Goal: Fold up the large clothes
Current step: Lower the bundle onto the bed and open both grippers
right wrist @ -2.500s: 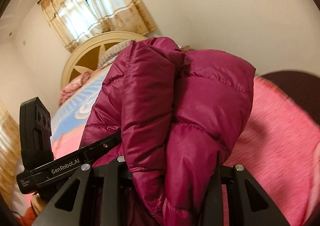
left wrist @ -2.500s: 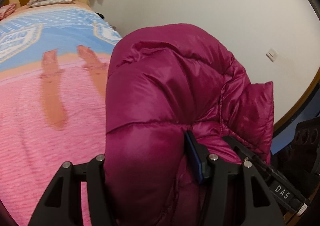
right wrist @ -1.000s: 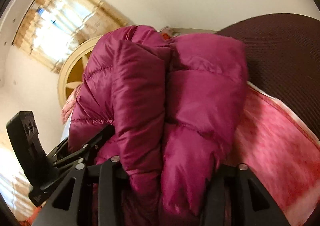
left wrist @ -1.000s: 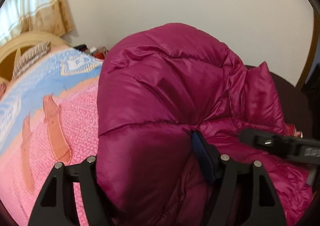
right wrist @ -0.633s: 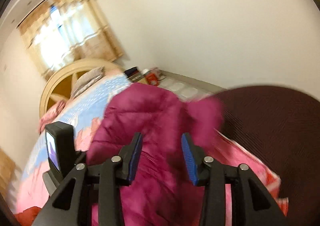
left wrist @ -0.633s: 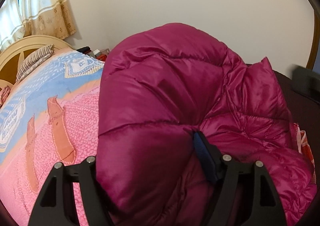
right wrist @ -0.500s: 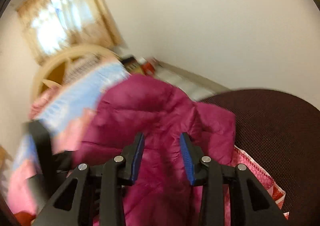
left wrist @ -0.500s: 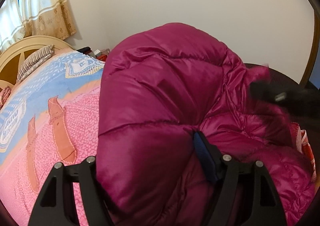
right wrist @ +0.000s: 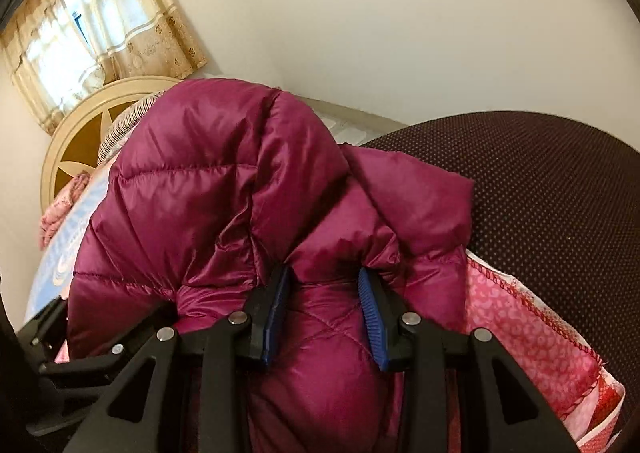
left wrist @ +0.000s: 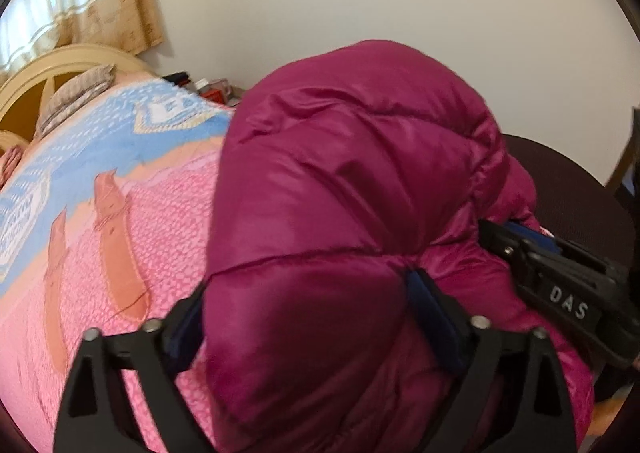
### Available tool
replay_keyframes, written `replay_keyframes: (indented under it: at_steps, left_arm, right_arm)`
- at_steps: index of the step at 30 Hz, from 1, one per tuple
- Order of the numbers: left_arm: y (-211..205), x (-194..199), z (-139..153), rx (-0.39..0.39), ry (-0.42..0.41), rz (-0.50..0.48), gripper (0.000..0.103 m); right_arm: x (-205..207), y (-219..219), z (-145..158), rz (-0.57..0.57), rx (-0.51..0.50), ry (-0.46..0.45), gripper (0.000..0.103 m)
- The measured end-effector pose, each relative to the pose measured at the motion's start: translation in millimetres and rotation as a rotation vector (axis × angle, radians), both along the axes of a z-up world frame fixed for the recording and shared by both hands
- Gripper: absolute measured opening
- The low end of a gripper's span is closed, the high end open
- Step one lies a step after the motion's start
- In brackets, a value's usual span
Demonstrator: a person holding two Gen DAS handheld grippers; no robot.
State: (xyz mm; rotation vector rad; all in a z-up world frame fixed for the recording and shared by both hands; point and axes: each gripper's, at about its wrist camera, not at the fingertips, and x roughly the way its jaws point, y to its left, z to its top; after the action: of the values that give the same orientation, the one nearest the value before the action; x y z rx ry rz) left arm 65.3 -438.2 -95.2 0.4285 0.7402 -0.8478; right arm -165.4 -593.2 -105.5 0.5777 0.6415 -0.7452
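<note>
A bed [left wrist: 80, 237] fills the left of the left wrist view, spread with a pink and blue blanket [left wrist: 132, 189]; a cream headboard [right wrist: 80, 121] stands at its far end under a curtained window [right wrist: 104, 29]; a dark dotted chair [right wrist: 560, 213] rises at the right; the magenta puffer jacket [left wrist: 340, 193] lies bunched in a tall heap on the blanket, near the bed's edge by the chair; the left tongs [left wrist: 308, 317] straddle a thick quilted fold of it, their jaws opening wide, the fold between them and bulging against both blue pads; the right tongs [right wrist: 324, 301] are part closed around a narrower ridge of the jacket, the pads [right wrist: 370, 309] pressing into the fabric on either side; a striped pillow [left wrist: 74, 93] rests against the headboard.
</note>
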Motion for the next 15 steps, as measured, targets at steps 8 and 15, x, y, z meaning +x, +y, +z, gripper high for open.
replay_keyframes:
  at_steps: [8, 15]
  left_arm:
    - [32, -9, 15, -0.021, 0.063, 0.038, 0.103]
    - [60, -42, 35, -0.02, -0.081, -0.004, 0.103]
  right_arm:
    - [21, 25, 9, 0.017, -0.1, 0.09, 0.037]
    - [-18, 57, 41, -0.044, -0.128, 0.015, 0.038]
